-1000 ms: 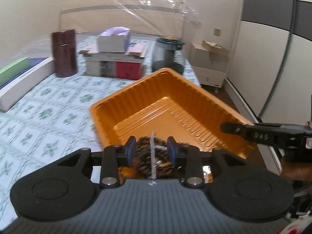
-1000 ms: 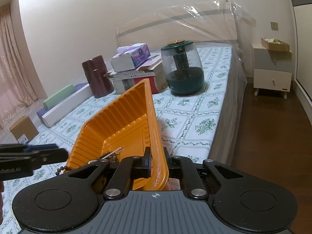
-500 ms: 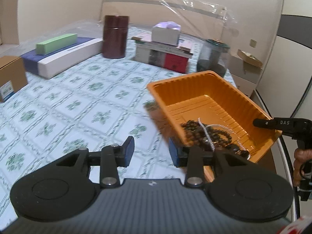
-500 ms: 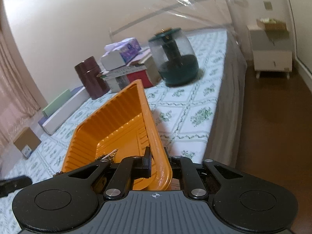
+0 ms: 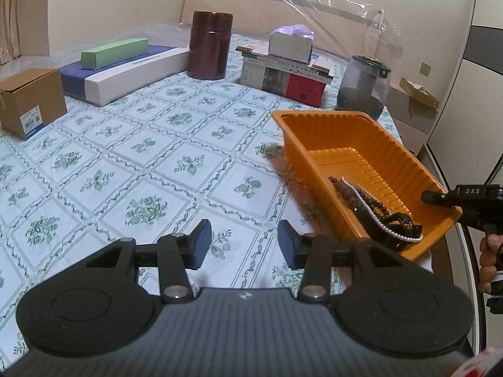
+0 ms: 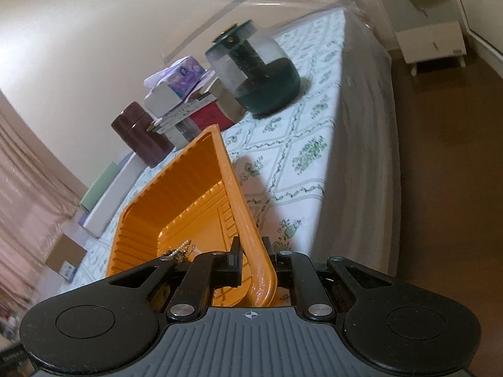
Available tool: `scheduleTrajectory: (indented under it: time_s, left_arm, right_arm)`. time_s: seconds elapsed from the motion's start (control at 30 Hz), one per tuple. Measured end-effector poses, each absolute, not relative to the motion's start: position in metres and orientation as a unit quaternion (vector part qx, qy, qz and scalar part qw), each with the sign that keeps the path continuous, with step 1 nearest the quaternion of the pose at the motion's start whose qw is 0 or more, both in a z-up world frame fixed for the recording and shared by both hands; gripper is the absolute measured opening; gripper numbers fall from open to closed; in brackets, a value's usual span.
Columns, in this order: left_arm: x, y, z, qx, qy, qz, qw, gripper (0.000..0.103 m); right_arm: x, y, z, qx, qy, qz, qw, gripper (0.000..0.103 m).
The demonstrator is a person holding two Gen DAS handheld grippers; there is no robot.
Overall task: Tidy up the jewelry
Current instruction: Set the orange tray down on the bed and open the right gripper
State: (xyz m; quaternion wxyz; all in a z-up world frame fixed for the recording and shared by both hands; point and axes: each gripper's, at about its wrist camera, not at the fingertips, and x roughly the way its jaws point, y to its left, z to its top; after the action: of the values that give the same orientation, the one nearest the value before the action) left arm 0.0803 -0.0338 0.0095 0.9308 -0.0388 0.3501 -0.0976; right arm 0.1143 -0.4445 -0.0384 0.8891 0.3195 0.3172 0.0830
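Note:
An orange plastic tray (image 5: 320, 113) hangs tilted at the bed's right edge. My right gripper (image 6: 253, 251) is shut on its near rim; in the left wrist view that gripper (image 5: 437, 196) shows at the tray's near right corner, with a hand behind it. In the tray's low end lie a dark bead bracelet (image 5: 367, 201) and a silver chain (image 5: 374, 216); the right wrist view shows only a bit of the chain (image 6: 180, 249). My left gripper (image 5: 242, 245) hovers over the sheet left of the tray, its jaws opening with nothing between them.
On the flowered bedsheet (image 5: 141, 163) stand a maroon canister (image 5: 210, 49), a book stack (image 5: 289, 78) topped by a tissue box (image 5: 290, 44), a green-lidded jar (image 5: 363, 86), long flat boxes (image 5: 125, 69) and a cardboard box (image 5: 31, 100). A nightstand (image 6: 430, 37) stands on the brown floor at right.
My left gripper has drawn away from the tray to the left and its jaws have widened; the beads once between its fingers now lie in the tray. The right gripper has rolled with the tray.

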Motion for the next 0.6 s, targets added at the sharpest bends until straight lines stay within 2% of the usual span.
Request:
scheduleTrajectory:
  time_s: [0.03,0.1,0.13,0.17,0.23,0.3,0.37,0.4,0.6]
  left_arm:
    - [0.081,-0.033,0.009,-0.039,0.351,-0.097,0.93,0.045]
    - [0.081,-0.031,0.007,-0.041,0.355,-0.091,0.929,0.046]
    - [0.081,-0.03,0.006,-0.042,0.358,-0.088,0.929,0.046]
    - [0.081,-0.029,0.005,-0.043,0.36,-0.086,0.928,0.048]
    - [0.081,-0.027,0.003,-0.046,0.364,-0.079,0.927,0.058]
    - [0.079,-0.025,0.001,-0.049,0.366,-0.074,0.926,0.073]
    - [0.078,-0.023,0.0,-0.053,0.368,-0.072,0.925,0.08]
    - [0.077,-0.022,0.0,-0.055,0.37,-0.07,0.925,0.085]
    - [0.069,-0.019,0.001,-0.057,0.372,-0.052,0.925,0.101]
  right_arm:
    - [0.113,-0.446,-0.04,0.328,0.316,0.082,0.886,0.014]
    - [0.109,-0.45,-0.04,0.338,0.311,0.075,0.885,0.032]
    - [0.107,-0.452,-0.04,0.344,0.307,0.069,0.885,0.054]
    - [0.104,-0.455,-0.039,0.35,0.301,0.066,0.885,0.066]
    - [0.102,-0.46,-0.038,0.35,0.296,0.058,0.887,0.067]
    - [0.097,-0.467,-0.036,0.357,0.292,0.032,0.887,0.073]
    - [0.092,-0.474,-0.033,0.358,0.289,-0.006,0.888,0.082]
    - [0.088,-0.475,-0.03,0.355,0.289,-0.017,0.889,0.082]
    - [0.071,-0.459,0.003,0.302,0.281,-0.033,0.911,0.085]
